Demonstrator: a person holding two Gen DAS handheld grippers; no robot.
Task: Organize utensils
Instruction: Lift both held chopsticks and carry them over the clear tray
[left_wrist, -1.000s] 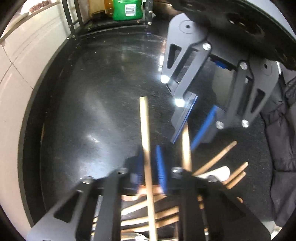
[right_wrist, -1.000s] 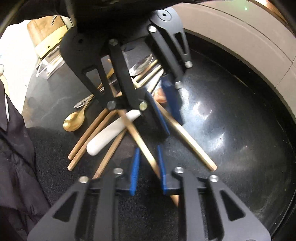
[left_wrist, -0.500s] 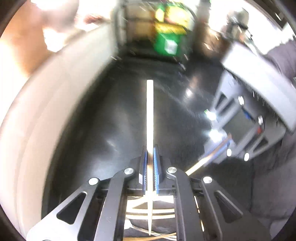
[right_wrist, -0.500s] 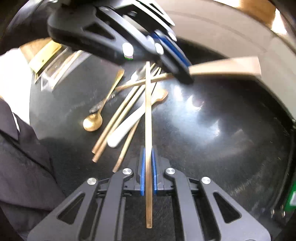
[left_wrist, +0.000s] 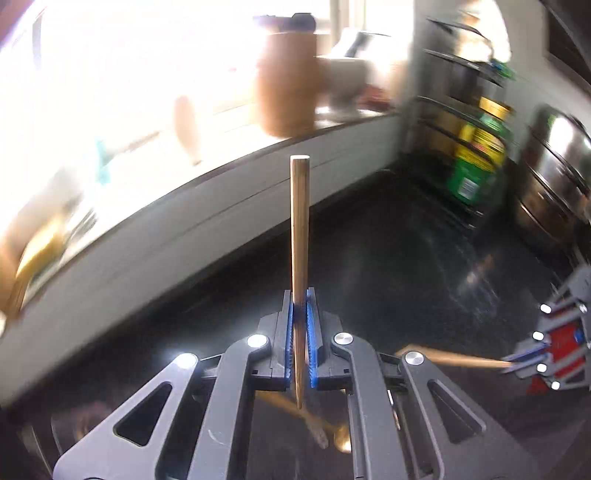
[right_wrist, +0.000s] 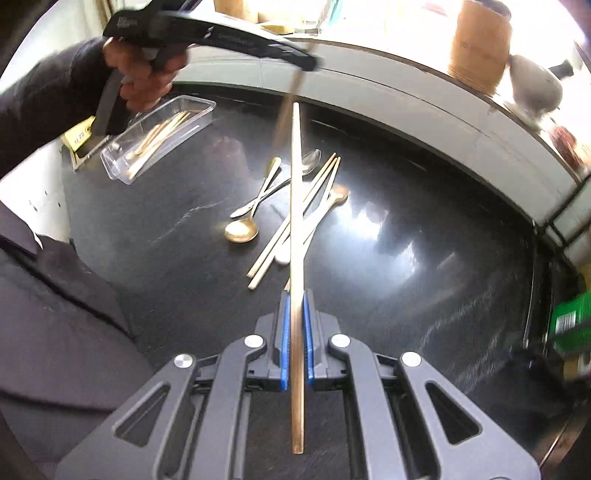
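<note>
Chopsticks are pinched one apiece: the left gripper clamps a wooden chopstick, the right gripper a golden chopstick. Since a moment ago both have lifted away from the utensil pile on the black counter, the left now raised high, angled toward the windowsill.

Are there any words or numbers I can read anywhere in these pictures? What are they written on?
None can be read.
The green package on the rack has a white label, too blurred.
The yellow card behind the clear tray has small dark marks, too small.
The left gripper has pale lettering on its body, too blurred.
</note>
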